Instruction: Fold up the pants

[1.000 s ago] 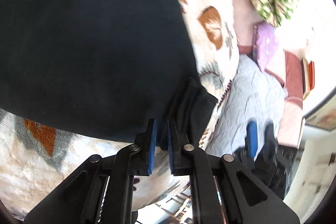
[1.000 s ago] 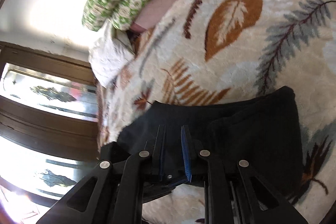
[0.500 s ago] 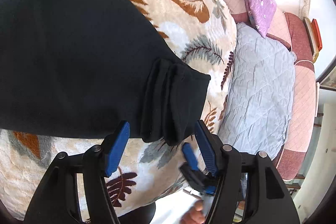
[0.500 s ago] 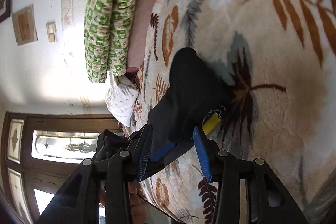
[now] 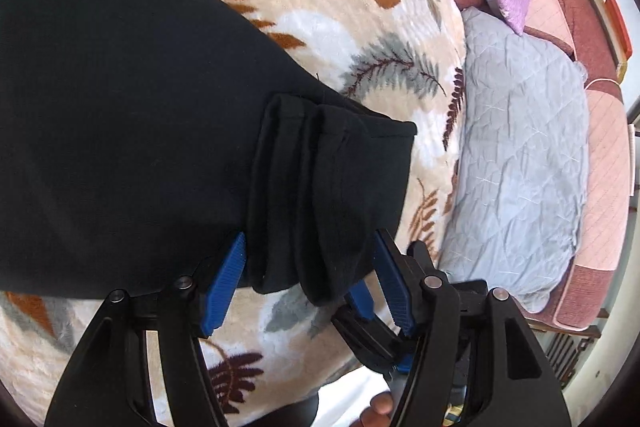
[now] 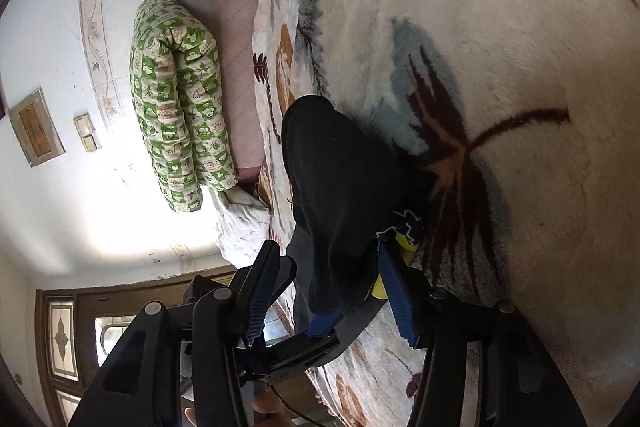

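Released a moment ago: left claw (image 5: pixel 308 283) and right claw (image 6: pixel 324 287) both spread wide, holding nothing, astride bunched cuffs of black pants (image 5: pixel 120 115) on leaf-print blanket (image 5: pixel 360 39). Could snag hem withdrawing, undoing fold.

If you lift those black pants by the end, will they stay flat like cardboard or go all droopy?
Probably droopy. The black pants already bunch into soft ridges at the end lying between the left gripper and its open jaws, so they look floppy. They also follow the fluffy leaf blanket beneath, suggesting light cloth. Soft fabric on plush pile likely drags rather than slides.
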### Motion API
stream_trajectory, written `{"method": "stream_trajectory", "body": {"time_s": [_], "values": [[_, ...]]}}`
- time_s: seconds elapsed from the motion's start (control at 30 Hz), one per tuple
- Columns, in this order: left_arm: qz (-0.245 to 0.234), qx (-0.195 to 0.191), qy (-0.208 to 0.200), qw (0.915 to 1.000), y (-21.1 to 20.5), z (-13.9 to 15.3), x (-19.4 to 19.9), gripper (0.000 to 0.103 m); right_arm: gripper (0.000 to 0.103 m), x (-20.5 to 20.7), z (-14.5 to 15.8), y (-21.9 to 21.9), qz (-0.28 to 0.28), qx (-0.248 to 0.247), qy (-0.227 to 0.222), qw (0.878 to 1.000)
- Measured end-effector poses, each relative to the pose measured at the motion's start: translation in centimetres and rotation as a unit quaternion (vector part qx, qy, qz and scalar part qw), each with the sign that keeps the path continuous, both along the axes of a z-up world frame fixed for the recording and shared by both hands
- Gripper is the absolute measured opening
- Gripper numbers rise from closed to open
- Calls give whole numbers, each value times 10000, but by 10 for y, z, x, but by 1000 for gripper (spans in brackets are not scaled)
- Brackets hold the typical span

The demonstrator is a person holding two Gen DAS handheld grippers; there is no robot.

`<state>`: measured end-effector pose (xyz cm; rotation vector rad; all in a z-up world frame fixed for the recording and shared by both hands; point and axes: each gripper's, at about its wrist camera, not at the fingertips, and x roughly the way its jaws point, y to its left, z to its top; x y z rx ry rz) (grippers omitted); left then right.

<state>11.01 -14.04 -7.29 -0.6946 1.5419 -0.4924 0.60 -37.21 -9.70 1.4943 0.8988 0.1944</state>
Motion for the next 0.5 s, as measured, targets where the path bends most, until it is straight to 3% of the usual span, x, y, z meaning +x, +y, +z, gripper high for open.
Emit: {"method": "stream_trajectory", "body": {"time_s": [0.07, 0.13, 0.3, 0.43, 0.5], "values": [[41, 31, -30, 10000, -1, 0, 1, 61, 52, -4, -2, -1, -174, 41, 57, 9998], [103, 96, -120, 9998, 0, 1, 2, 48, 50, -10, -6, -5, -434, 147, 104, 9989], [208, 138, -56, 9997, 4, -7, 6, 33, 47, -21, -15, -14, -1082, 462, 165, 9929], [196, 182, -129, 9996, 5, -6, 7, 29, 35, -26, -21, -16, -1431, 625, 248, 9874], [199, 306, -209, 9991, 4, -3, 6, 21, 19, -26, -27, -17, -1485, 701, 273, 9861]]}}
